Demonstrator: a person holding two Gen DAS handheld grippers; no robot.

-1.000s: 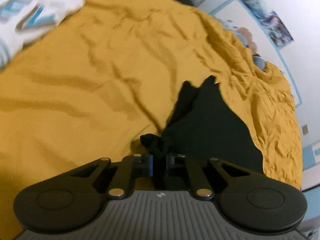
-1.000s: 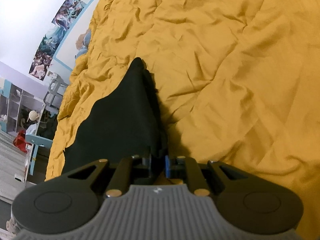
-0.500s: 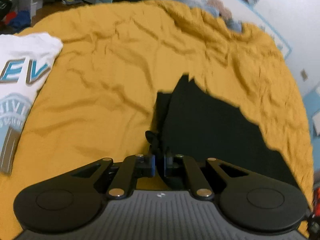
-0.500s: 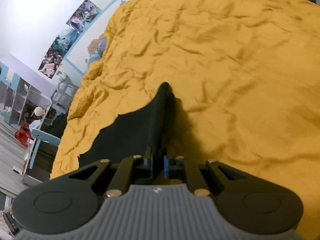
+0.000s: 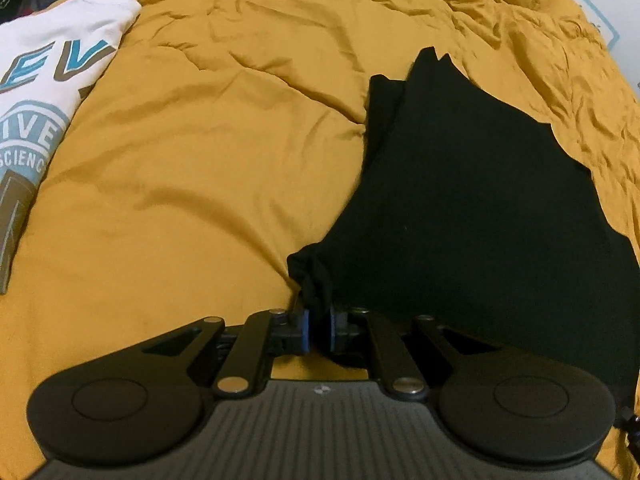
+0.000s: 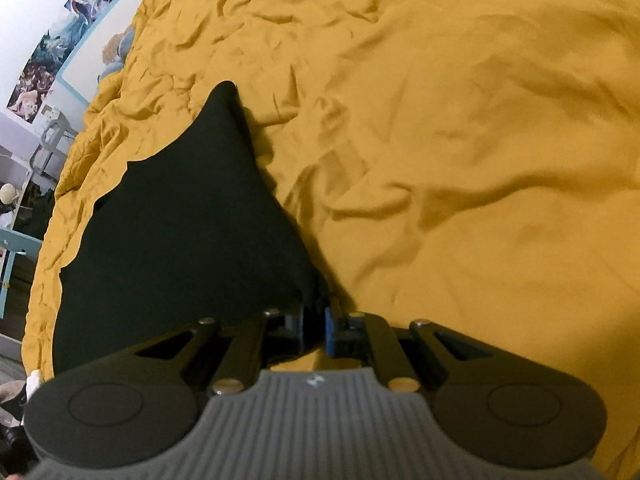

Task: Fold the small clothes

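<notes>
Two grippers pinching one black garment [image 5: 472,200] over a mustard-yellow bedspread [image 5: 200,184].
Left gripper [image 5: 318,330] is clamping a bunched corner, its jaws having just eased slightly apart; right gripper [image 6: 314,326] is gripping the opposite edge, jaws nearly together. Garment is lying spread between them on the bedspread. White printed shirt [image 5: 44,92] is lying well apart, far left.

Both views are dimly and warmly lit, with no direct source seen. Soft shadows are cast in the creases of the yellow bedspread [image 5: 208,184]. The black garment [image 5: 472,200] is rendered as a nearly featureless dark mass, its folds barely resolved. Strong fisheye bending is seen toward the edges, and the corners are darkened. Slight blur is noticed in the right view, where the wall [image 6: 36,4] is washed out.
</notes>
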